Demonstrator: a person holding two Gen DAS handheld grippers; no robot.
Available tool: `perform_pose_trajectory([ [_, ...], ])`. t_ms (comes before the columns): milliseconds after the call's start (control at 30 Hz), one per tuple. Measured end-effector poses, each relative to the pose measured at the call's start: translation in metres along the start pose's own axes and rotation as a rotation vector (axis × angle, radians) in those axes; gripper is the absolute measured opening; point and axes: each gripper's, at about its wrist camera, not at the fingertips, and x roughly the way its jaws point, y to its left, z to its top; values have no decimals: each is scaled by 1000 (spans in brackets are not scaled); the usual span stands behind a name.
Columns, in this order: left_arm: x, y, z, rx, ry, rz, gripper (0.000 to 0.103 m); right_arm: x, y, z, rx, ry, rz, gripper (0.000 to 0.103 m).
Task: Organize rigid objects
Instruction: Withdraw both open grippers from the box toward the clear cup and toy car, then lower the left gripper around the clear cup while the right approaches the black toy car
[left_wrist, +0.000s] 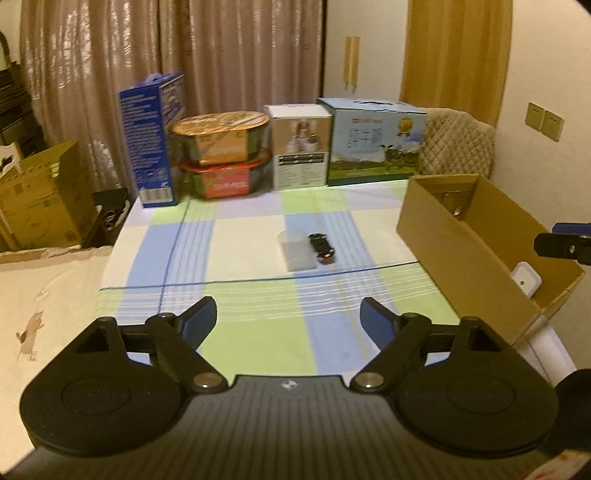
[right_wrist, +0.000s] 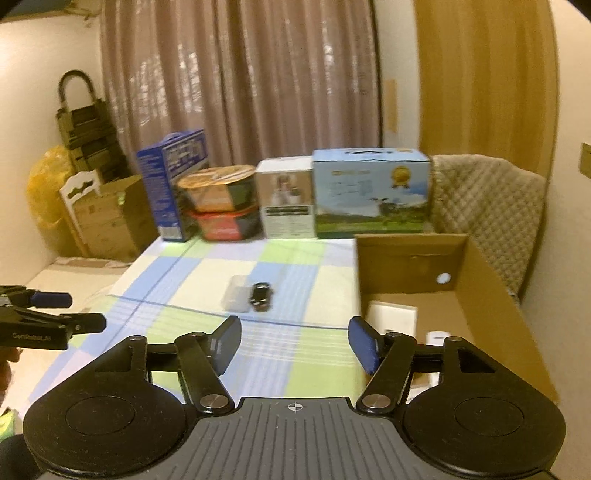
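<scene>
1. Nearest the lens, the left gripper is seen with its blue-padded jaws spread wide, nothing pinched between them, just checked tablecloth showing through the gap.
2. Same deal for the right gripper: jaws held apart, nothing gripped, hovering at the near edge of the table beside the box.
3. Out in the middle of the table, a small black toy car is found lying right next to a clear plastic cup that's tipped on its side; whether they actually touch can't be told, it's too blurry.
4. An open cardboard box is parked along the right edge, with a couple of white items already inside.
5. Across the far edge, a row is lined up: a blue carton, two stacked round tubs, a white box and a blue-green carton.
6. Nothing is parked between either gripper and the car and cup.
</scene>
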Motion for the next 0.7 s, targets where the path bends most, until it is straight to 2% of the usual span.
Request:
perform_pose_trajectory([
  [133,-3,11,-5,-22,-6,22,95,9,20,-4,-23,16,25,64],
  [400,11,29,-11,-56,1,53,101,32,42,-7,-39,46,47,66],
  [700,56,36,-9,-56,-16,128,102,84,47,-10,-20,76,56,66],
])
